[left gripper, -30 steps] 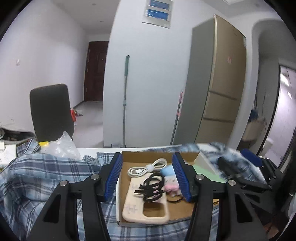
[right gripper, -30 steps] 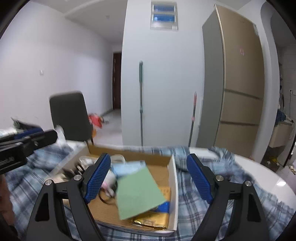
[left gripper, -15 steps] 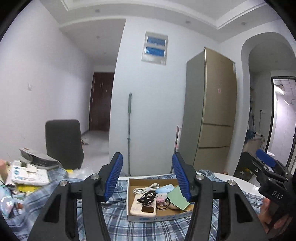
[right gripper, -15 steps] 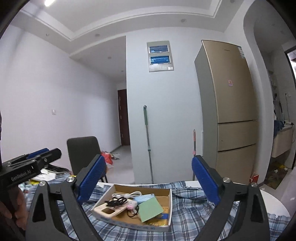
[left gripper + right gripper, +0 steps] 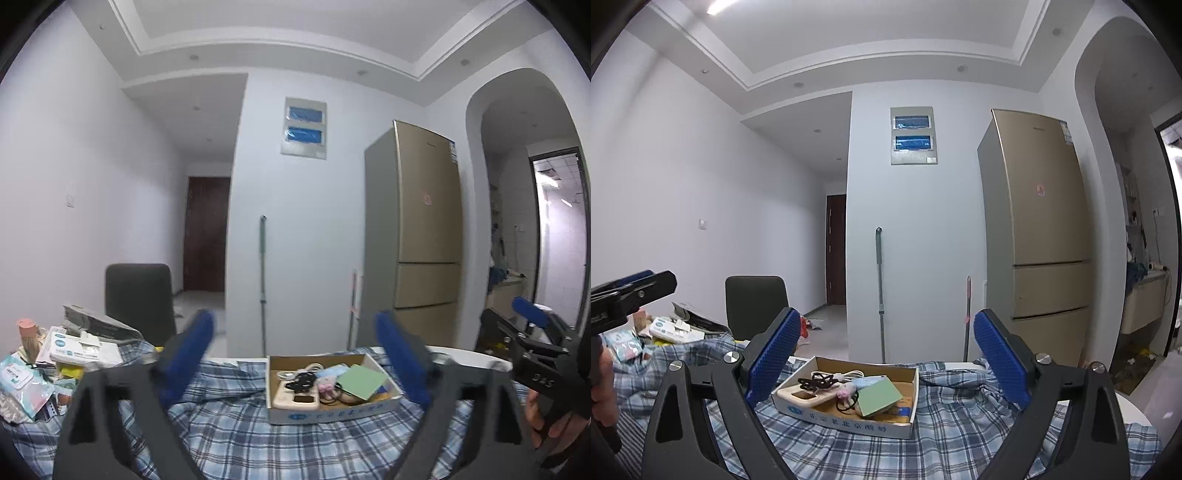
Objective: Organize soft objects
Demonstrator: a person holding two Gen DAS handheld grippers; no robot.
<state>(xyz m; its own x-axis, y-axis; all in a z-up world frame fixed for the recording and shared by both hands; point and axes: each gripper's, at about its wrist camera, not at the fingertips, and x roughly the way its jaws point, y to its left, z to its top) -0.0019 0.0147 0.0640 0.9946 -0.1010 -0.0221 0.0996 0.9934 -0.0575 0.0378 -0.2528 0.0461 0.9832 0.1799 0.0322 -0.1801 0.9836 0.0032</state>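
Observation:
A shallow cardboard box (image 5: 332,406) (image 5: 849,415) sits on a blue plaid cloth (image 5: 229,424) (image 5: 942,424). It holds a cream phone case (image 5: 295,397) (image 5: 803,395), a white cable (image 5: 846,376), black hair ties (image 5: 304,378), a small pink item (image 5: 327,387) and a green pad (image 5: 360,380) (image 5: 879,397). My left gripper (image 5: 295,354) is open wide, back from the box and above it. My right gripper (image 5: 884,354) is open too, also back from the box. Both are empty.
A pile of wipe packs and papers (image 5: 62,354) lies at the cloth's left. A dark chair (image 5: 138,299), two mops (image 5: 263,280), a gold fridge (image 5: 428,251) and a doorway stand behind the table. The white table edge (image 5: 1134,406) shows at right.
Both grippers have pulled back and up from the box, which now looks smaller and farther. The left gripper's fingers have spread much wider.

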